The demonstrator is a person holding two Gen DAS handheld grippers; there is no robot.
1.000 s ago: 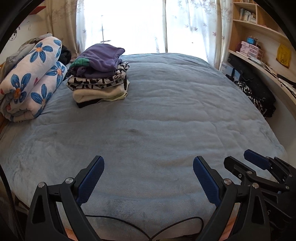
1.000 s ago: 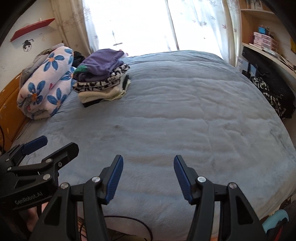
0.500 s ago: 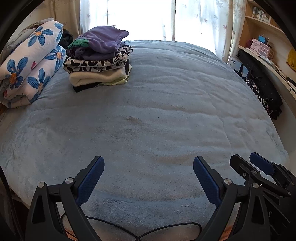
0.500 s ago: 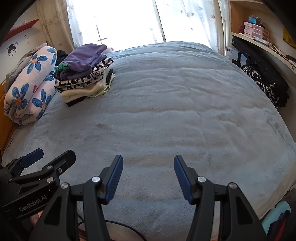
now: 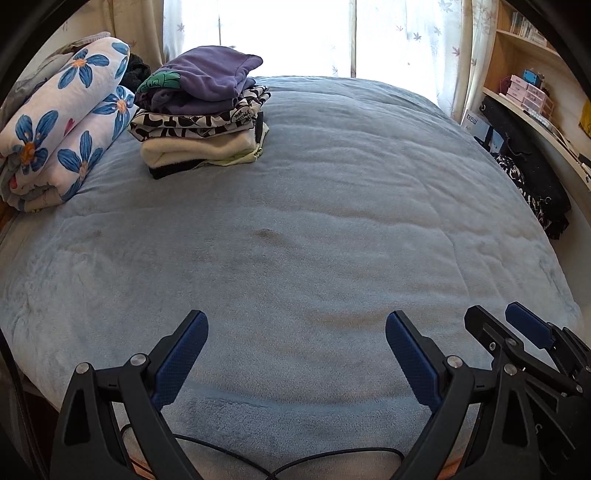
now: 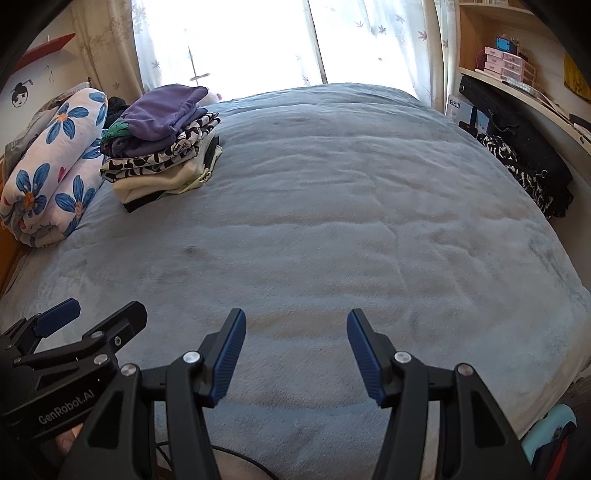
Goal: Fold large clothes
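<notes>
A stack of folded clothes (image 5: 201, 110) with a purple garment on top sits at the far left of the bed (image 5: 332, 221), also in the right wrist view as the stack (image 6: 162, 144). My left gripper (image 5: 295, 332) hangs open over the near edge of the blue blanket, nothing between its blue pads. My right gripper (image 6: 295, 328) is open too, over the same near edge, with bare blanket (image 6: 332, 221) between its fingers. Each gripper shows at the other view's side: the right gripper (image 5: 517, 339) and the left gripper (image 6: 81, 325).
A rolled flowered quilt (image 5: 62, 136) lies along the left side by the headboard. Dark clothes (image 5: 535, 184) hang off a shelf on the right, with pink boxes (image 5: 528, 92) above. A curtained window (image 5: 295, 33) is behind the bed. A black cable (image 5: 295, 461) runs below the grippers.
Both views have shifted a little forward and down over the bed; the folded stack and quilt appear higher and nearer. Both grippers stayed open at the same width.
</notes>
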